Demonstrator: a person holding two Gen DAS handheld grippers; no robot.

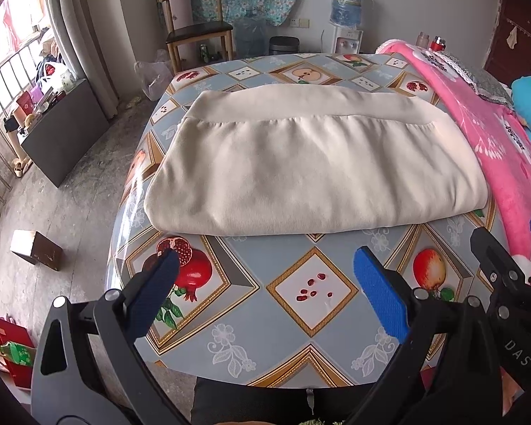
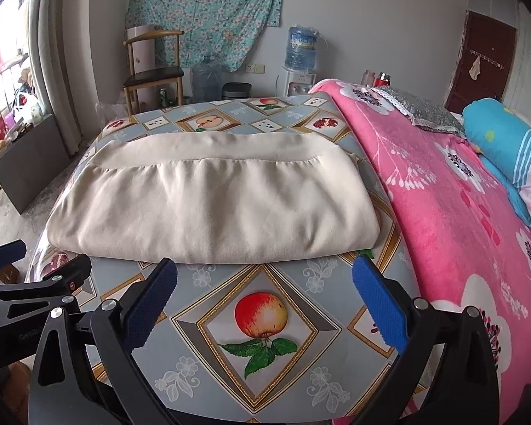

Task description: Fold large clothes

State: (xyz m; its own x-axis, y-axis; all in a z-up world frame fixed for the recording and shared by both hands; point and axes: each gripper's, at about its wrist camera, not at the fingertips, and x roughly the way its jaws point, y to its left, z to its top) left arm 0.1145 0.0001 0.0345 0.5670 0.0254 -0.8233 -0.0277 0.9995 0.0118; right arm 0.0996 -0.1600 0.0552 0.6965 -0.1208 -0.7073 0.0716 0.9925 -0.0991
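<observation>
A cream garment [image 1: 283,163] lies folded into a wide rectangle on the fruit-patterned tablecloth [image 1: 311,294], its ribbed hem band at the far side. It also shows in the right wrist view [image 2: 212,202]. My left gripper [image 1: 265,283] is open and empty, hovering over the cloth just short of the garment's near edge. My right gripper [image 2: 265,290] is open and empty too, also just short of the near edge. The right gripper's body shows at the right of the left wrist view [image 1: 495,269]. The left gripper's body shows at the left of the right wrist view [image 2: 35,283].
A pink floral blanket [image 2: 442,212] with a blue pillow [image 2: 499,134] lies along the right side. A wooden chair [image 2: 152,71], water jugs [image 2: 205,81] and a dispenser [image 2: 301,78] stand by the far wall. A dark cabinet [image 1: 63,131] and small box [image 1: 35,248] are on the floor at left.
</observation>
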